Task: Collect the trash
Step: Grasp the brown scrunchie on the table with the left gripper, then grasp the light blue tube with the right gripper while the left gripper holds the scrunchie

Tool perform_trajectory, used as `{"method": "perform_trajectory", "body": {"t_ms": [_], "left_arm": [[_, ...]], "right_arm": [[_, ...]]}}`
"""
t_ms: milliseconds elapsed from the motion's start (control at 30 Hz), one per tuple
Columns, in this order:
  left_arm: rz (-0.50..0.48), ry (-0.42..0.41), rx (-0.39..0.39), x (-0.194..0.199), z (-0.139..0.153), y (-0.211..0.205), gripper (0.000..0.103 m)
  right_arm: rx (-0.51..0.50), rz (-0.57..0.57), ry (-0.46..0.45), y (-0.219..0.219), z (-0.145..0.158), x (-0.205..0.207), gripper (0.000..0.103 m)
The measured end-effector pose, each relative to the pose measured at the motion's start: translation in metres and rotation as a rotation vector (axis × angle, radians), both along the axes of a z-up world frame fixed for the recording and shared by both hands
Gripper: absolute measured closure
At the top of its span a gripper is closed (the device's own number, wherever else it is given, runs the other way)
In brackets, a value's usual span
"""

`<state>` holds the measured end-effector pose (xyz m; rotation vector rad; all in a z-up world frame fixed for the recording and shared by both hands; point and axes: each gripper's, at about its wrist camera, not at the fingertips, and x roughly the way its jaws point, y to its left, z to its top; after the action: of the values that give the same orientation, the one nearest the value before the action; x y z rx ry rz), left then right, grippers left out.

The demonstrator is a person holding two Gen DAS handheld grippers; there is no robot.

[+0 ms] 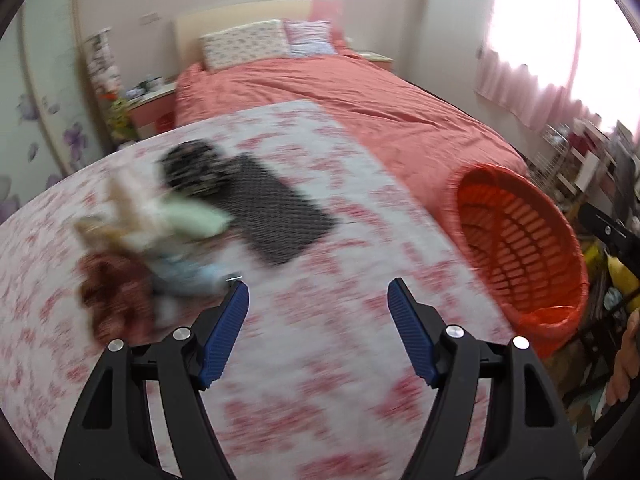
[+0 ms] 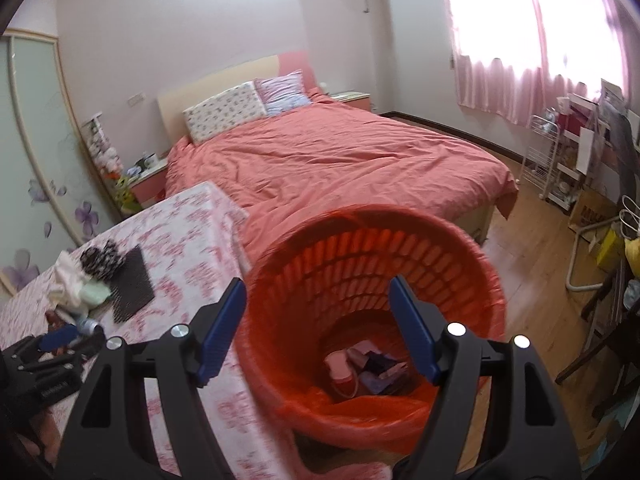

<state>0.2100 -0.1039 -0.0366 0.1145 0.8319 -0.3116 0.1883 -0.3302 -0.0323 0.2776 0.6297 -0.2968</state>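
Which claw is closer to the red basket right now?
Right. The right claw hangs open directly over the red basket; the left claw is open over the table beside it, near the trash pile.

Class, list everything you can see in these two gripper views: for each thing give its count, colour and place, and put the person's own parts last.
Trash basket: one, orange-red slatted with a red liner, beside the table; scraps lie at its bottom.
Trash pile: one heap, cream, pale green, blue and brown pieces, on the table's left part.
Black mat: one, dark and textured, on the table beside the pile.
Table: one, white cloth with pink flowers, at the bed's foot.
Bed: one, coral cover, two pillows at the headboard.
Curtains: pink, at the window.
Left gripper: black, blue pads, open over the table.
Right gripper: same, open above the basket.
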Motion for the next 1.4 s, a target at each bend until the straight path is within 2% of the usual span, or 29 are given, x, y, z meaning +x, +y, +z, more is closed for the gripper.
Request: {"method": "perform_trajectory", "body": {"t_ms": [233, 400, 500, 700, 867, 933, 1033, 1167, 1333, 1400], "left_arm": [[0.181, -0.048, -0.015, 0.002, 0.001, 0.086, 0.028], [0.279, -0.024, -0.036, 0.019, -0.014, 0.133, 0.028], [0.292, -0.001, -0.072, 0.025, -0.02, 0.145, 0.032], [0.293, 0.043, -0.1, 0.044, -0.032, 0.155, 0.046], [0.295, 0.085, -0.114, 0.055, -0.044, 0.157, 0.048], [0.286, 0.076, -0.091, 0.054, -0.043, 0.153, 0.063], [0.285, 0.073, -0.099, 0.05, -0.041, 0.155, 0.076], [0.317, 0.065, -0.1, 0.043, -0.039, 0.171, 0.078], [0.394, 0.054, -0.08, 0.034, -0.042, 0.214, 0.078], [0.43, 0.058, -0.079, 0.036, -0.044, 0.234, 0.077]], "right_arm": [[-0.019, 0.092, 0.036, 0.055, -0.011, 0.015, 0.031], [-0.027, 0.153, 0.056, 0.094, -0.019, 0.029, 0.031], [-0.034, 0.186, 0.065, 0.113, -0.022, 0.036, 0.031], [-0.055, 0.24, 0.09, 0.147, -0.029, 0.049, 0.031], [-0.07, 0.275, 0.106, 0.164, -0.034, 0.052, 0.031], [-0.073, 0.283, 0.112, 0.168, -0.036, 0.054, 0.031], [-0.073, 0.292, 0.118, 0.172, -0.038, 0.055, 0.031], [-0.072, 0.317, 0.12, 0.181, -0.039, 0.058, 0.031], [-0.067, 0.372, 0.12, 0.201, -0.041, 0.067, 0.031], [-0.053, 0.408, 0.122, 0.213, -0.044, 0.076, 0.036]]}}
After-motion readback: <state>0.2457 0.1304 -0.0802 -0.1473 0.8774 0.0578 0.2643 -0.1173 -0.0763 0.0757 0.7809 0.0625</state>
